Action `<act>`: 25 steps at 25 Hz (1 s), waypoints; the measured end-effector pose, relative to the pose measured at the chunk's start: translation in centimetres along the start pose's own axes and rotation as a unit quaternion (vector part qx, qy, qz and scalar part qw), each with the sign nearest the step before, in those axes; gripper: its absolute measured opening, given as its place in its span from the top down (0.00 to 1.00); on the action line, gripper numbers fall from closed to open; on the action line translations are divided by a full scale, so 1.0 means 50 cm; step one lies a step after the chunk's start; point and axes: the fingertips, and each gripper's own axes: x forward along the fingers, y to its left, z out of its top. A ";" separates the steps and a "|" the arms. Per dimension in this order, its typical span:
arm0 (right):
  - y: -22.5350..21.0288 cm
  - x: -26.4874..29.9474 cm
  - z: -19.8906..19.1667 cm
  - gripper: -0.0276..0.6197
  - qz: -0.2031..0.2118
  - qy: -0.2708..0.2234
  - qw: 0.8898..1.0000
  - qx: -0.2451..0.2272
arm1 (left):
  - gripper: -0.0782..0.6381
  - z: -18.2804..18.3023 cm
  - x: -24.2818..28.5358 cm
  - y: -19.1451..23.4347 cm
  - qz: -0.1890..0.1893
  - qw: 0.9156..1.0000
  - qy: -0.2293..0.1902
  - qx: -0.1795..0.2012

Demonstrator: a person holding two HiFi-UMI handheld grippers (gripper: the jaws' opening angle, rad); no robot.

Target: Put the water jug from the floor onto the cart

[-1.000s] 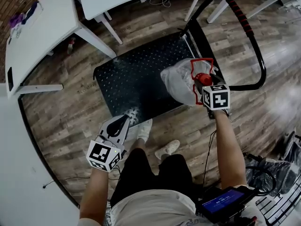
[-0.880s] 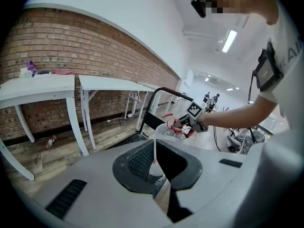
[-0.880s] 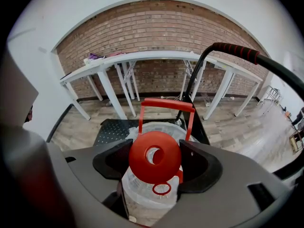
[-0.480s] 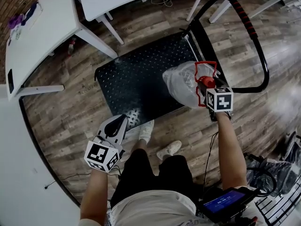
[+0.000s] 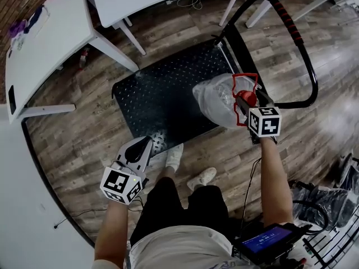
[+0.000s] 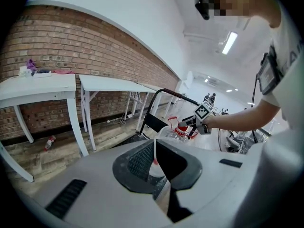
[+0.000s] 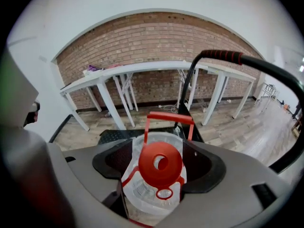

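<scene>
Your right gripper has edged slightly toward you with the water jug. Its jaws stand wide, clamped on the jug's neck, at the right edge of the cart. Your left gripper is closed, empty.

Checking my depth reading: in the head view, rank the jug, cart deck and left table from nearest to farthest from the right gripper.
1. jug, between the right gripper's jaws.
2. cart deck, just left of the jug.
3. left table, far off at the upper left.
</scene>
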 end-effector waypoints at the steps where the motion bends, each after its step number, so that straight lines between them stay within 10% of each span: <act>1: 0.012 -0.020 0.023 0.47 0.002 -0.021 1.000 -0.007 | 0.87 0.001 -0.003 0.004 -0.005 1.000 -0.001 -0.001; 15: 0.235 -0.547 0.245 0.48 -0.060 -0.296 0.952 -0.049 | 0.87 0.187 0.031 -0.064 -0.142 0.986 -0.041 0.080; 25: 0.241 -0.822 0.187 0.92 -0.200 -0.363 0.910 -0.022 | 0.87 0.243 -0.011 -0.268 -0.256 0.958 -0.050 0.121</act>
